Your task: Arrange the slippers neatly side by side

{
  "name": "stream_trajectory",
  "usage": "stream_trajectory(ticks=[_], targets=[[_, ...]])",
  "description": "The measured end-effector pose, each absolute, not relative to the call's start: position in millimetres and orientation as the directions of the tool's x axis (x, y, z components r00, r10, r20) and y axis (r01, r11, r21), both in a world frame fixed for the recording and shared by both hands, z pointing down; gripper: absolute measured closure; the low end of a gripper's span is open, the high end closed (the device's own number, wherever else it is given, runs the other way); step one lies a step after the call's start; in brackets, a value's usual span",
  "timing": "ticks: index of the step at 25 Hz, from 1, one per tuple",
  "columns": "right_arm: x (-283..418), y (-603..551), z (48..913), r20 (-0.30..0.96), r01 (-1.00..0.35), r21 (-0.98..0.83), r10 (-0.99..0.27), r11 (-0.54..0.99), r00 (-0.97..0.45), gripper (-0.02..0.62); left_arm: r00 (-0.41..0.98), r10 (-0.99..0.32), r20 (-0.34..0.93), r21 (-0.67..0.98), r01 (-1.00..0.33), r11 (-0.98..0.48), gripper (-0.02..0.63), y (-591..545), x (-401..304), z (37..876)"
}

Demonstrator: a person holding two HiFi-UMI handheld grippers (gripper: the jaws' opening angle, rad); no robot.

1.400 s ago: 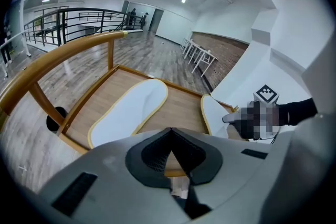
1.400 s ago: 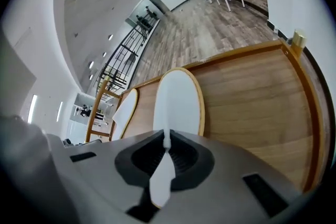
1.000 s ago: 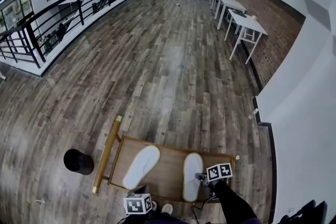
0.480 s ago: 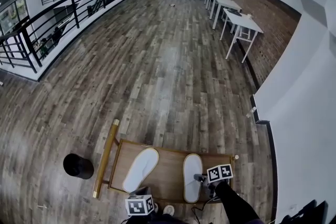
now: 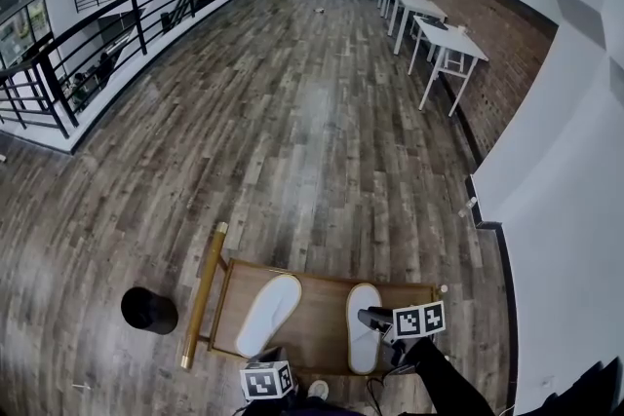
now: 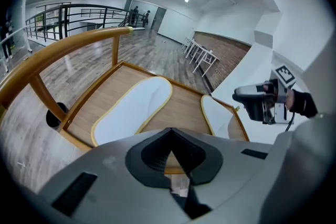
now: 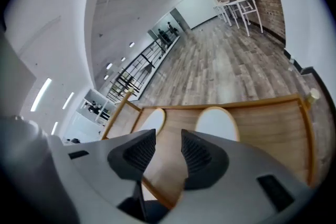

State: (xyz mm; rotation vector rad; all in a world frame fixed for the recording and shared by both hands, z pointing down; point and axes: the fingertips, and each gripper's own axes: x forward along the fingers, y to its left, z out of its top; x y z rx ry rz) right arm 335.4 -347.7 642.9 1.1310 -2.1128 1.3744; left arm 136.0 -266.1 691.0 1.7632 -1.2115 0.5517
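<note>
On the low wooden table (image 5: 317, 326), two white slippers with yellow trim, flat on the wood. Toward the left edge, the left slipper (image 5: 268, 315): lies slanted, toe angled toward the far edge and the middle, heel toward the near left corner. Toward the right edge, the right slipper (image 5: 364, 326): lies straight, roughly parallel to that edge. Wider apart at the heels than at the toes, bare wood between; not yet lined up side by side.

Near the right edge, the right tool (image 5: 378, 319): hangs by the right slipper's outer side, jaws apart and opening, only bare wood showing through the gap, no slipper between them. At the near edge, the left tool (image 5: 265, 358): jaws closed together tip to tip, empty, pointed across the table toward the left slipper and clear of it.

Along the left edge, a golden handle bar (image 5: 203, 292). Beside that edge, on the plank floor (image 5: 292, 141), a round black bin (image 5: 149, 310). Far beyond the table, by the brick wall, white desks (image 5: 434, 29).
</note>
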Motion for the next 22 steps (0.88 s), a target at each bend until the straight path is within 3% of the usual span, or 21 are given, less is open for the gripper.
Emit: stream_trajectory(ticks=[4,10,20,22], targets=[[240.9,-363.7,632.5,0.630,-0.723,-0.662,-0.374,0.198,-0.680,0.466,0.422,-0.496,0.759,0.432,-0.896,-0.102,0.606,-256.2,127.6,691.0],[146.4,-358.3,679.2,0.699,-0.734,-0.674,-0.246,0.084,-0.671,0.466,0.396,-0.527,0.752,0.438,-0.898,-0.050,0.606,-244.4,91.5,693.5],[133.6,-376.1,730.4,0.840,-0.829,-0.534,-0.219,-0.165,-0.497,0.466,0.369,-0.560,0.742,0.455,-0.891,0.016,0.606,-228.4,53.5,693.7],[136.1,-378.8,736.3,0.864,-0.850,-0.495,-0.206,-0.180,-0.460,0.432,0.364,-0.562,0.742,0.456,-0.890,0.025,0.606,-226.5,46.9,696.0]])
